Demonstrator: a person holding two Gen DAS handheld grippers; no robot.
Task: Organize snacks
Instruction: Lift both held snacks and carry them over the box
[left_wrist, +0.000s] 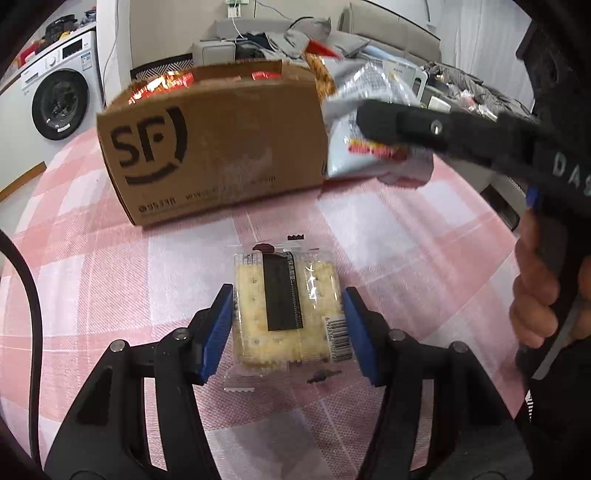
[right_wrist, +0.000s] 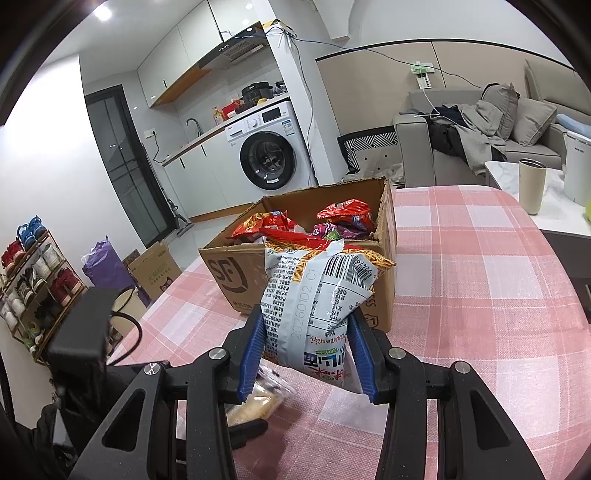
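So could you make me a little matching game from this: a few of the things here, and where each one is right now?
Things:
1. cracker packet
2. silver snack bag
3. red snack packets
4. beige tumbler

Places:
A. inside the cardboard box
B. on the side table beyond the checked tablecloth
C. flat on the tablecloth, between the left gripper jaws
D. held up by the right gripper

Pairs: 1-C, 2-D, 3-A, 4-B
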